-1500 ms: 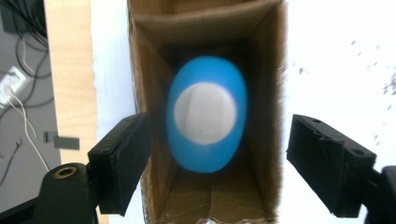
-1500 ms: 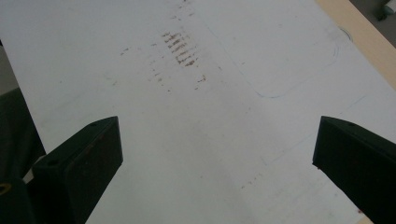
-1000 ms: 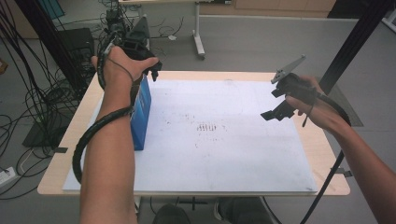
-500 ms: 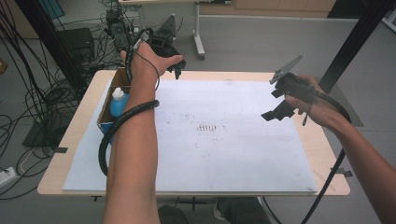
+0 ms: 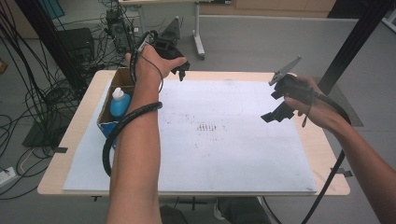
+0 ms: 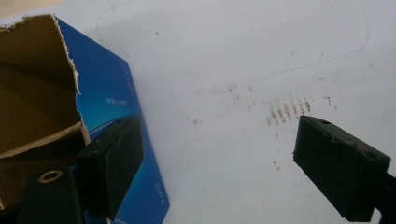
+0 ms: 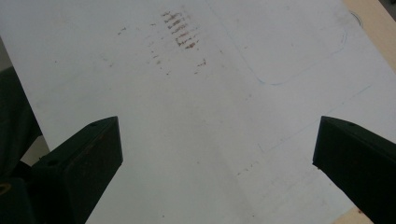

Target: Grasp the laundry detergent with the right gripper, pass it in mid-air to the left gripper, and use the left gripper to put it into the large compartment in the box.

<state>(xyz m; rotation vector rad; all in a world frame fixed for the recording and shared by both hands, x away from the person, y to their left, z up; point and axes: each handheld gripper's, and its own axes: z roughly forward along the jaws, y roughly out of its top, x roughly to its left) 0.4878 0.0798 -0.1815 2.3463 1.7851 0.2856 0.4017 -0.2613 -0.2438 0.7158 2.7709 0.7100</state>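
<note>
Blue carton (image 5: 106, 122) sits open-topped at the table's (image 5: 327, 186) left edge, blue bottle (image 5: 120, 102) upright inside. Left gripper (image 5: 181, 71) hovers just right of its far end, jaws apart, empty. Right gripper (image 5: 275, 105) over the white sheet's (image 5: 233, 154) right side, jaws wide, empty.
</note>
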